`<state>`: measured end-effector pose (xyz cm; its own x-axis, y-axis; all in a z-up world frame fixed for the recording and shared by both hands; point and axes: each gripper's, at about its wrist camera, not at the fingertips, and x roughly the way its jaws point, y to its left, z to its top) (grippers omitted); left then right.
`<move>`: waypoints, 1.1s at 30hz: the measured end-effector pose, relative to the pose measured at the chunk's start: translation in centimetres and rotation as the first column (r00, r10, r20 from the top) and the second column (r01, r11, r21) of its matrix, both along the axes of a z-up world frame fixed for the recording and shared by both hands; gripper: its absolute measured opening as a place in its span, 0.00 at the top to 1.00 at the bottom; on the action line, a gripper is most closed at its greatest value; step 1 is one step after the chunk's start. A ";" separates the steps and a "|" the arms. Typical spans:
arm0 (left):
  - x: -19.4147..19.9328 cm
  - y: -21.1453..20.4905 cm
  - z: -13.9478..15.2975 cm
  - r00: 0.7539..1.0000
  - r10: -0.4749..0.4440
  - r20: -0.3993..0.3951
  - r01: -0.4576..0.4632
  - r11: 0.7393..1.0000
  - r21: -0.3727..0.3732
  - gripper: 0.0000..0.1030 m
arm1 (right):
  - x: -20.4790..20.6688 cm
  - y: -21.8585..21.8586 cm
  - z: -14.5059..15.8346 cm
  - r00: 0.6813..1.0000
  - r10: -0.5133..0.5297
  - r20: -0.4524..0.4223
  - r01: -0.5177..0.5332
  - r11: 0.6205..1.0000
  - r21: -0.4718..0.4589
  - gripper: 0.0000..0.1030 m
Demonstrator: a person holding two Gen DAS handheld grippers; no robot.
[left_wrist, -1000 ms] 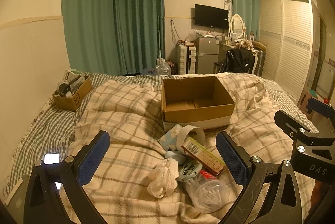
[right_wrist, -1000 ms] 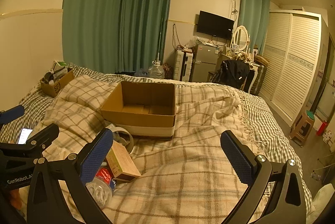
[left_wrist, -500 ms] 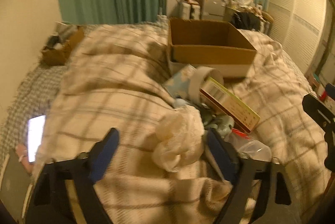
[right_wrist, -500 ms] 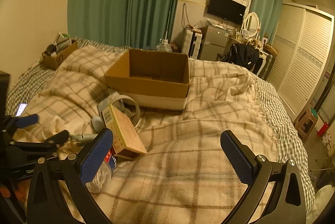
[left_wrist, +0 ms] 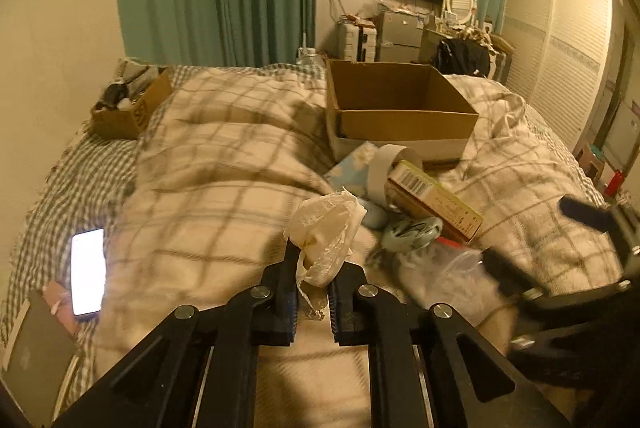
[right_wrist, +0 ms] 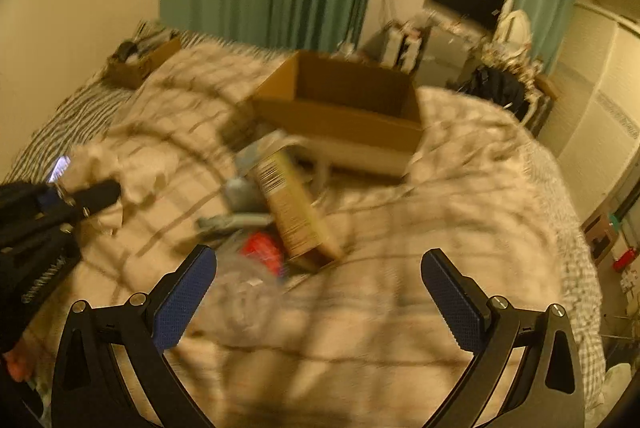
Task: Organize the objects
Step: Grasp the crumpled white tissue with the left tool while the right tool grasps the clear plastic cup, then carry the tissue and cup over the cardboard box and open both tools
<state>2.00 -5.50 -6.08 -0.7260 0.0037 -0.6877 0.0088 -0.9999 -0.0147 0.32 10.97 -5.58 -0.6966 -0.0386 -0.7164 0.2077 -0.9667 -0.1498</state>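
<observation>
A crumpled plastic bag (left_wrist: 326,240) is pinched by the left gripper (left_wrist: 313,302), in front of the cardboard box (left_wrist: 400,108). The right gripper (right_wrist: 318,294) is spread wide, empty. Nothing is seen boxed; the carton (left_wrist: 436,200) and tape roll (left_wrist: 390,168) are left beside the box.

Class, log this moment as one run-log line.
left gripper: shut on plastic bag | right gripper: open, empty | cardboard box: empty

The bed (left_wrist: 224,164) carries a cardboard box (left_wrist: 400,108); just before it lie a tape roll (left_wrist: 384,168), a carton (left_wrist: 436,200) and, far left, a phone (left_wrist: 87,270).
</observation>
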 end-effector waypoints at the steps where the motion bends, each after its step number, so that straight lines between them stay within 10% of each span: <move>1: 0.2 -0.4 0.1 1.000 0.012 -0.008 -0.012 1.000 -0.003 0.89 | -0.3 -0.6 -0.6 1.000 0.008 0.027 -0.008 1.000 0.001 0.01; 6: 0.5 -1.5 -0.2 1.000 0.023 -0.006 -0.023 0.999 0.022 0.89 | -1.0 -2.9 -3.0 0.992 0.044 0.116 -0.043 0.999 -0.017 0.02; 17: 1.0 -1.8 -0.2 1.000 0.001 0.002 -0.001 0.998 0.060 0.89 | -1.5 -3.3 -4.7 0.978 0.035 0.206 -0.029 0.999 -0.034 0.38; 33: 0.1 0.5 3.5 0.996 -0.074 -0.043 0.078 0.993 0.094 0.89 | 2.2 -0.1 6.6 0.993 0.069 -0.092 -0.074 0.996 -0.044 0.39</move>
